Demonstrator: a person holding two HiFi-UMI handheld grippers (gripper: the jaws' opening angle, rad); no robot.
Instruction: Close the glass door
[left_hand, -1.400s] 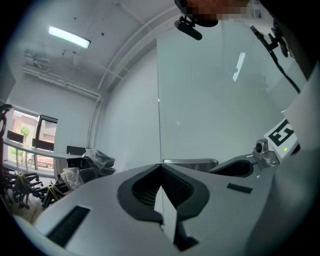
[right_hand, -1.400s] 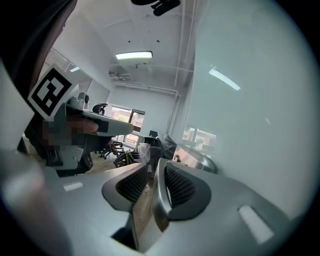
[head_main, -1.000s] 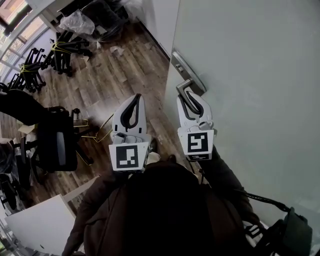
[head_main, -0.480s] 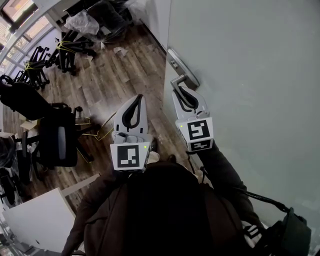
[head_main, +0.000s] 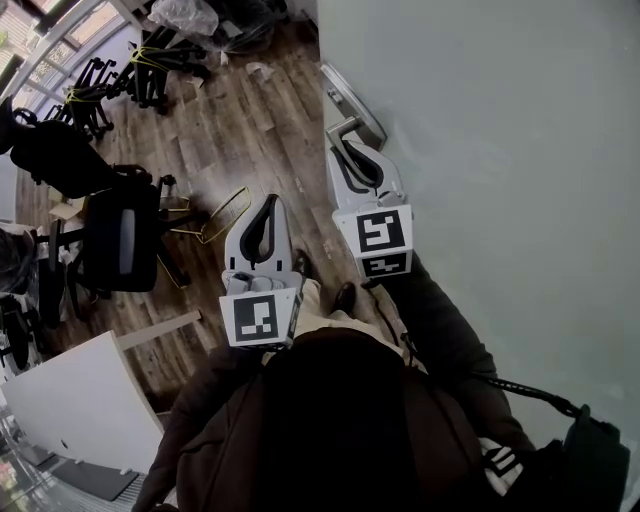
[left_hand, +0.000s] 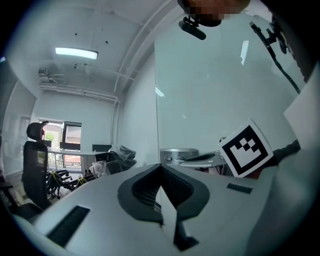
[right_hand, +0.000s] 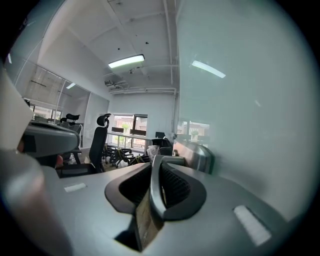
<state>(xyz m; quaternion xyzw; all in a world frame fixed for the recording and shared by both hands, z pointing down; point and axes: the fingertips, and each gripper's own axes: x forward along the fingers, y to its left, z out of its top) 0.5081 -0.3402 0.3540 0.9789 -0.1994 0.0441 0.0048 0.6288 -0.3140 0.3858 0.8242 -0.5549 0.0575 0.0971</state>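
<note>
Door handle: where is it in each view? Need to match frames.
Head view: door handle is top centre, at the tips of the right gripper, whose jaws have just been closing on it.
Left gripper view: right of centre, lower half.
Right gripper view: centre, the lever upright between the jaws.
Shared landmark: the glass door that carries it, on the right side in all three.

A brown wood-plank floor (head_main: 235, 140) carries a black high-backed office chair (head_main: 120, 238) at the left, with a bent yellow wire frame (head_main: 225, 215) just beside it. Farther off stand clustered black chair bases (head_main: 92, 102). Near them lie a crumpled clear plastic bag (head_main: 185, 14) and a white paper scrap (head_main: 258, 70).
</note>
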